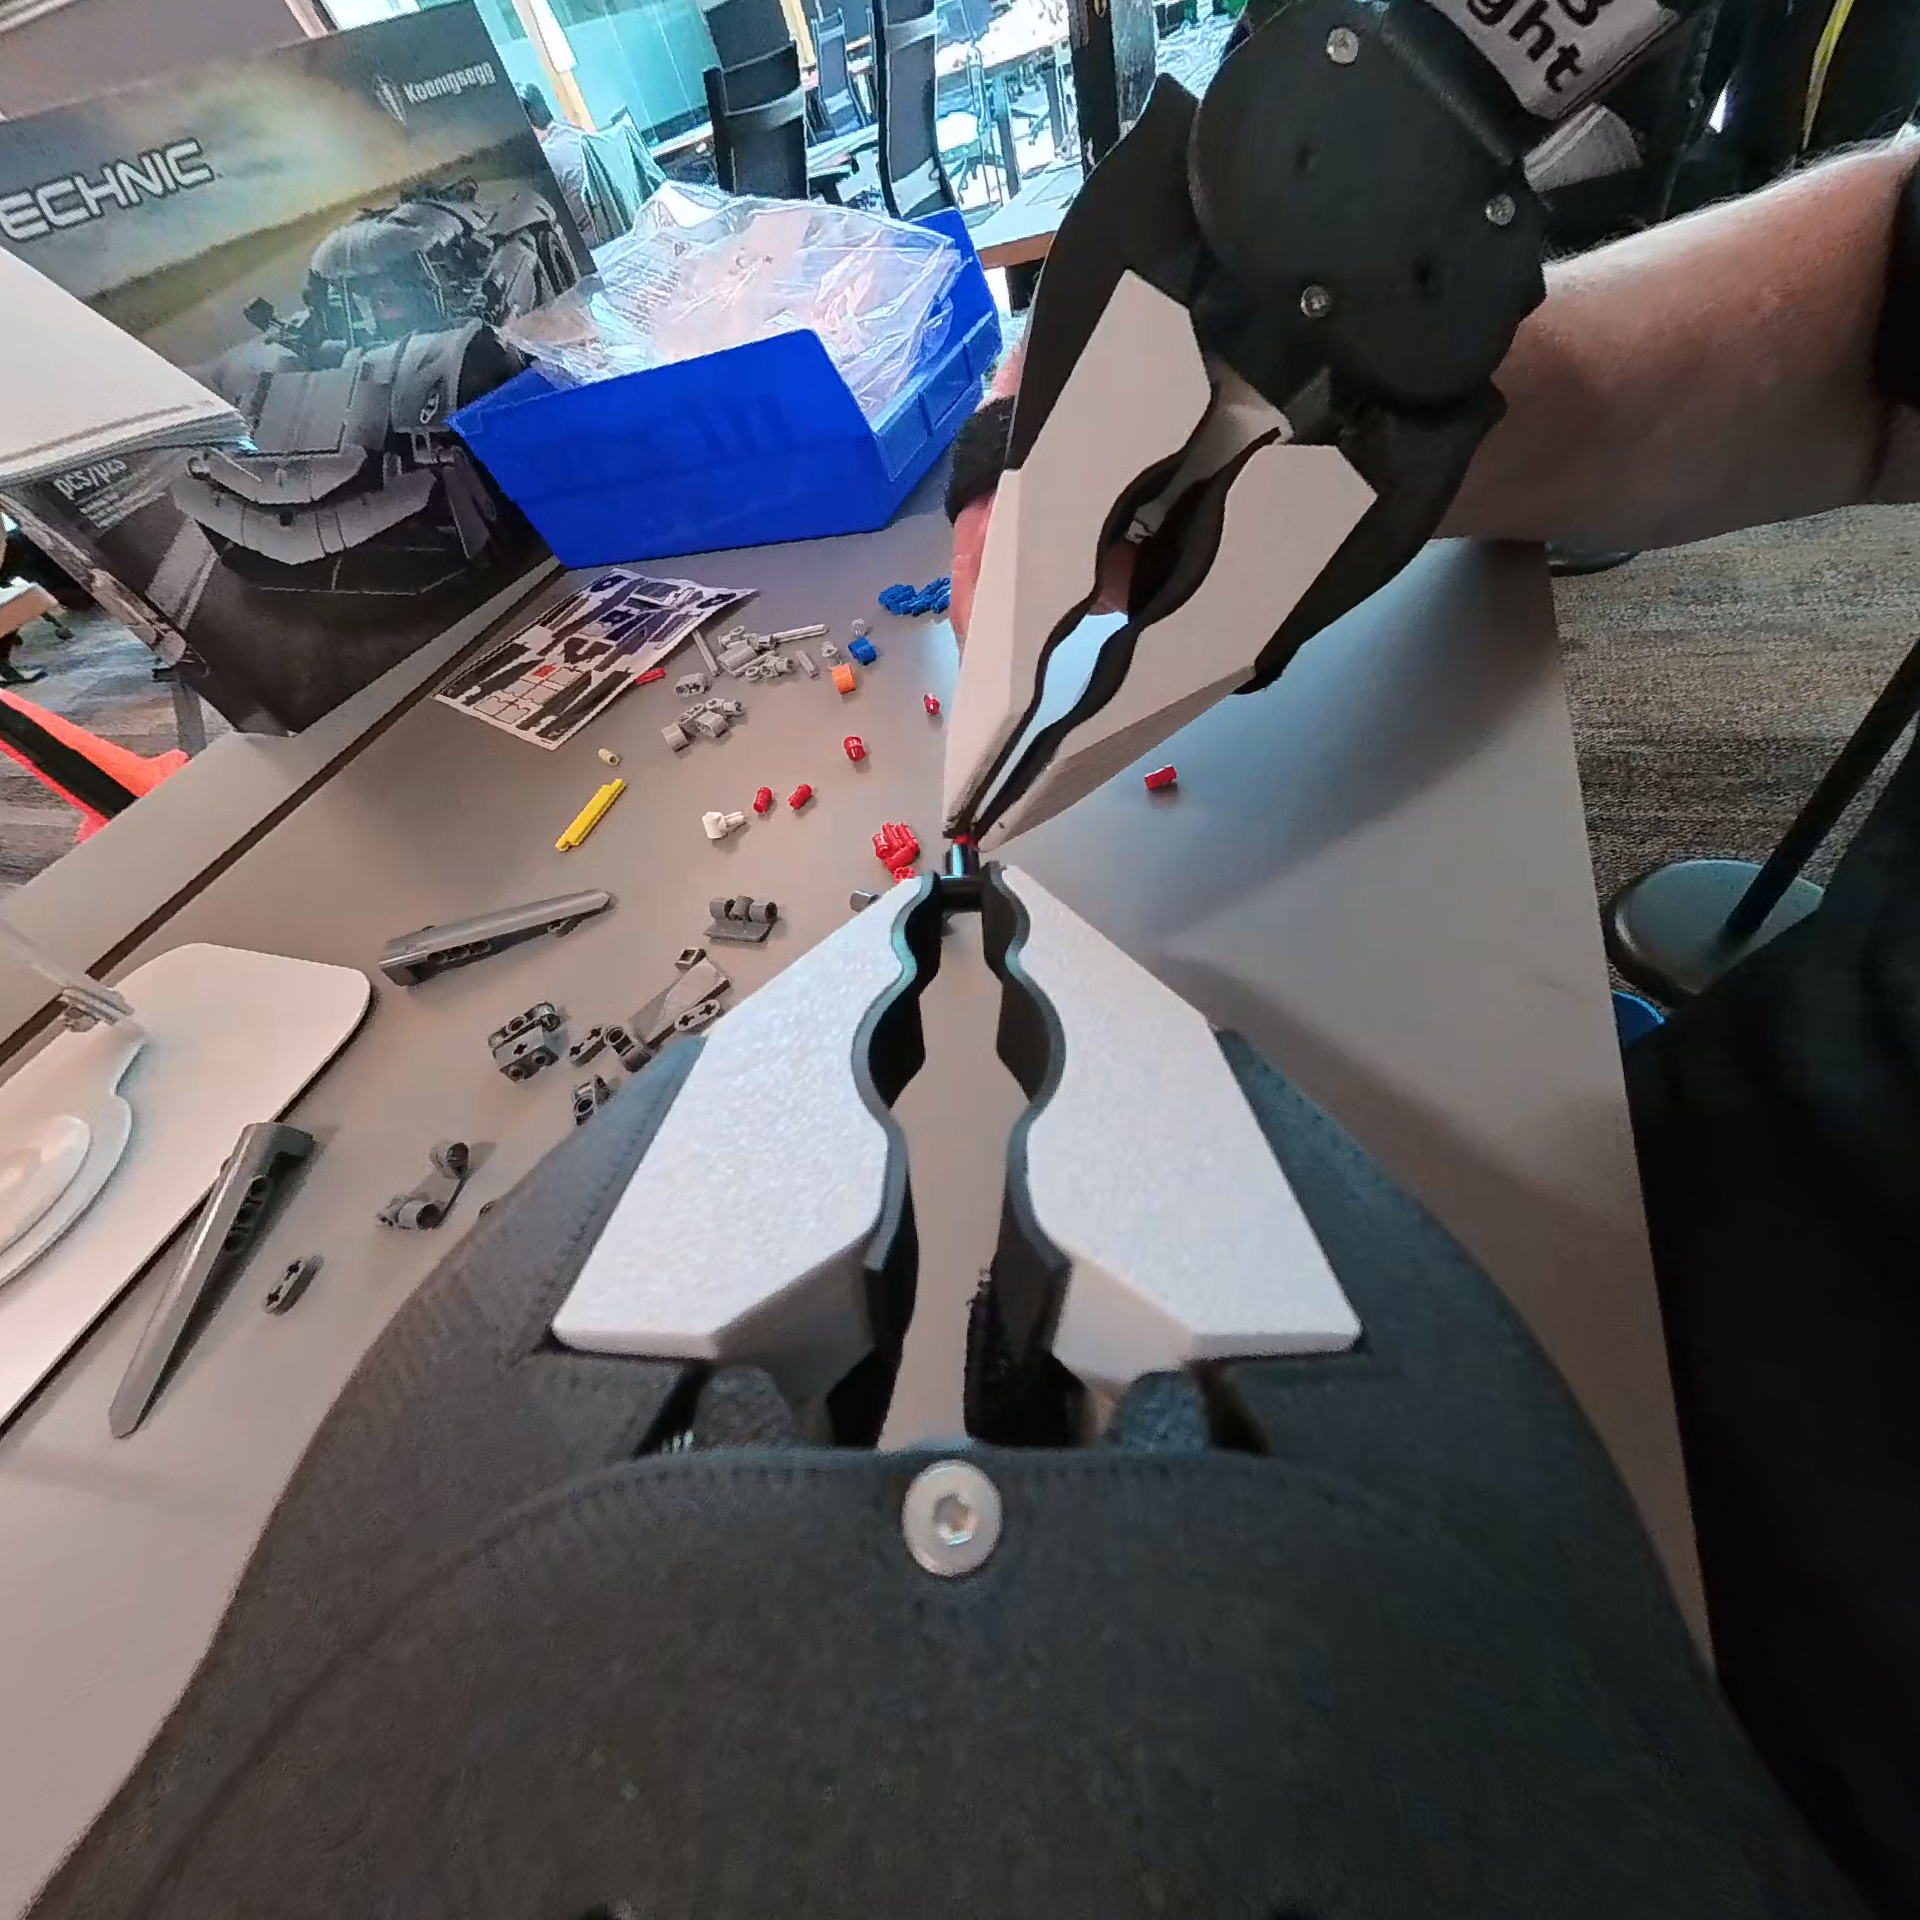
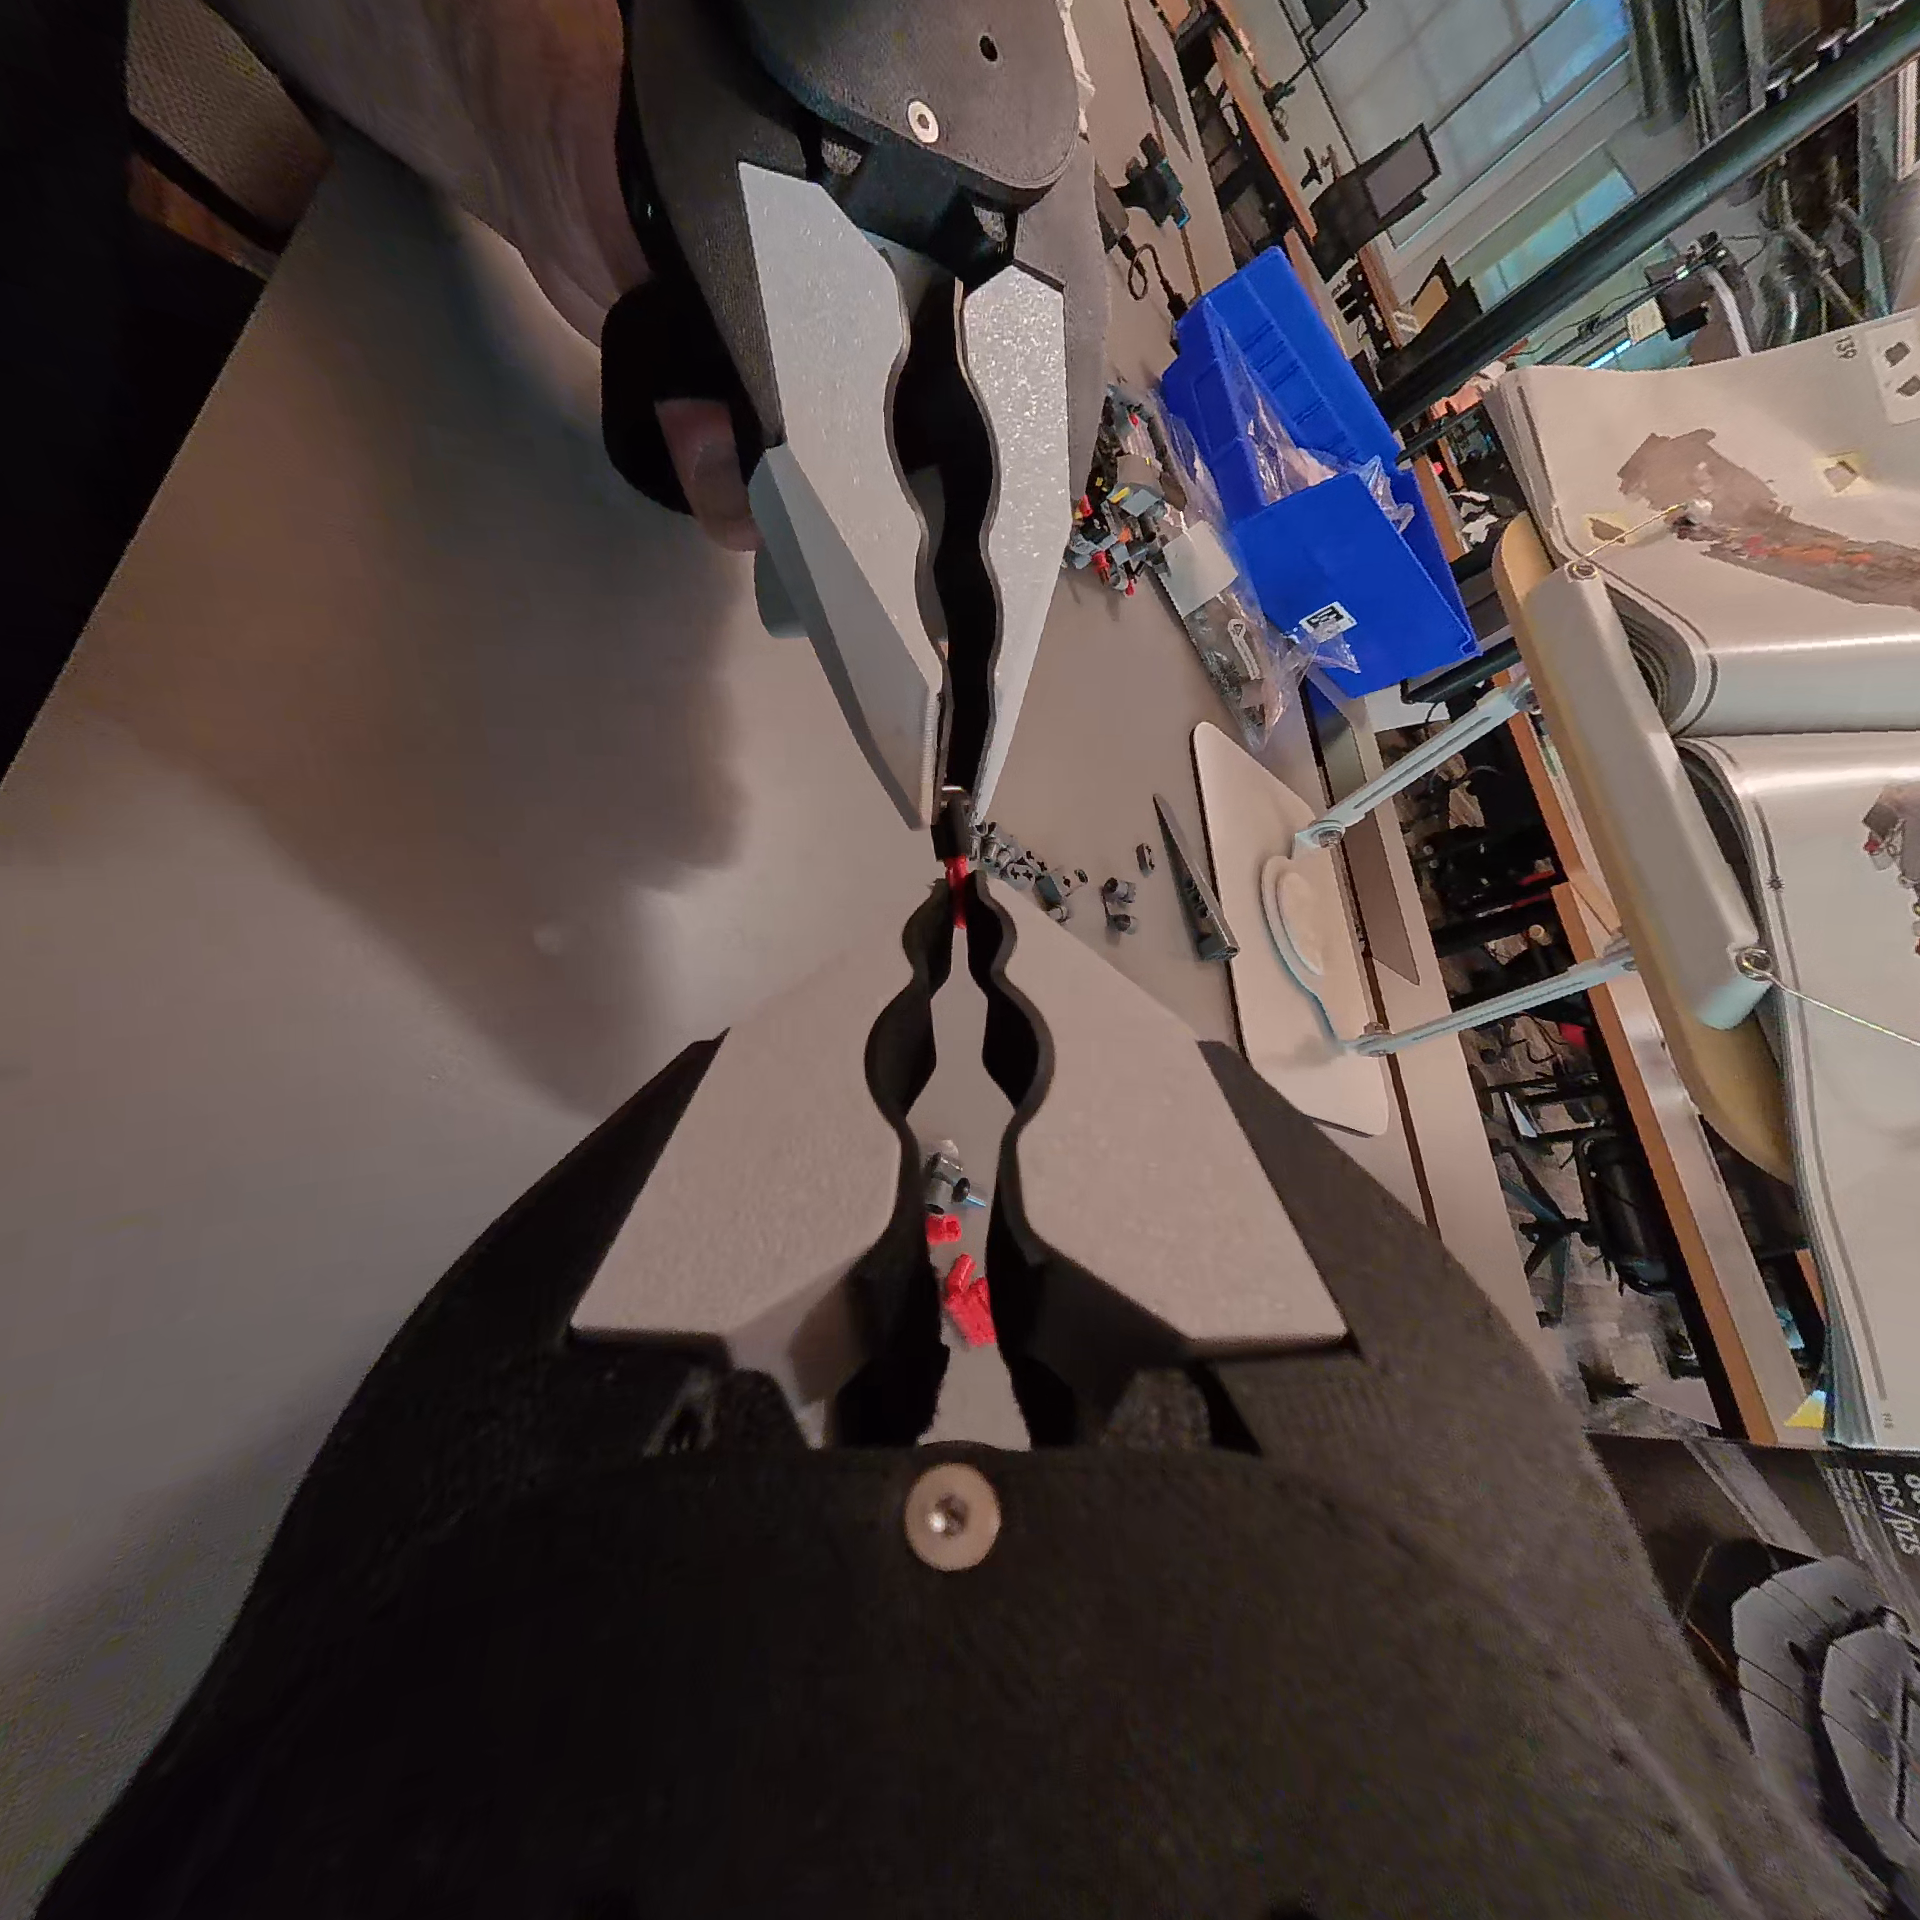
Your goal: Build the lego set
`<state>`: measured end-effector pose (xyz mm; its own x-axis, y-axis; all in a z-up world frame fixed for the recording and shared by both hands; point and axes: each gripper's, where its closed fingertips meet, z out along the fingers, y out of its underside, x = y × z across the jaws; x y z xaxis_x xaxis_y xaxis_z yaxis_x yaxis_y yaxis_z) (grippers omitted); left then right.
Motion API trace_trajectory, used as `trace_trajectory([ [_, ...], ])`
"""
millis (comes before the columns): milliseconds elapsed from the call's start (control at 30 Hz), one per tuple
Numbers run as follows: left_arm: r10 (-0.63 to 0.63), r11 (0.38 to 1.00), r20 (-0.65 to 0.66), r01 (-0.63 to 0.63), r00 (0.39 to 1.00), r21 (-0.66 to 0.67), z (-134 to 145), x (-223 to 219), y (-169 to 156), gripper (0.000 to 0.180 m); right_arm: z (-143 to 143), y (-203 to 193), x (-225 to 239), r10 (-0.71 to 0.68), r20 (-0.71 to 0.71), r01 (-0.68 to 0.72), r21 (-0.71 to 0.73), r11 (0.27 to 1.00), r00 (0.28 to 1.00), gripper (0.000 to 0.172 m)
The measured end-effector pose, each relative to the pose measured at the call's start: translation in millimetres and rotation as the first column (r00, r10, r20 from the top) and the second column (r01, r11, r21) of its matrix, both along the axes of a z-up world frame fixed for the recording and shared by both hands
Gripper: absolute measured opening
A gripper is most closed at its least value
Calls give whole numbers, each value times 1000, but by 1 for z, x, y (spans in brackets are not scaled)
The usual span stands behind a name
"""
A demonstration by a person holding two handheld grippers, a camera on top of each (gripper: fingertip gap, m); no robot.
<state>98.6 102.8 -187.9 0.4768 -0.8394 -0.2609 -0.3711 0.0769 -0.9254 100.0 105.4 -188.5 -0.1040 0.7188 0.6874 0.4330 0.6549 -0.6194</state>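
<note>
In the left wrist view my left gripper (image 1: 961,885) is shut on a small black connector piece (image 1: 961,868), held above the grey table (image 1: 1351,935). My right gripper (image 1: 971,826) comes down from the upper right, shut on a small red pin (image 1: 964,834). The pin's end meets the black piece. In the right wrist view my right gripper (image 2: 956,906) pinches the red pin (image 2: 957,883). Straight ahead of it, the left gripper (image 2: 951,798) holds the black piece (image 2: 948,831). The two grippers stand tip to tip.
Loose red pins (image 1: 896,844), grey parts (image 1: 540,1039), a yellow axle (image 1: 590,816) and a long grey beam (image 1: 488,935) lie to the left. Behind them are a sticker sheet (image 1: 592,655), a blue bin (image 1: 727,436) with plastic bags and a printed box (image 1: 312,312). A white stand base (image 1: 208,1029) is at the left. The tips of both grippers are at nearly the same place. Both grippers' tips are roughly 25 cm from the long grey beam (image 1: 488,935).
</note>
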Motion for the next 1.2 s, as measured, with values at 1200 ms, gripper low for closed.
trace_trajectory([
  [1200,-71,996,111,76,991,-43,8,2,-8,6,11,-10,-1,52,-62,-57,-71,996,997,0],
])
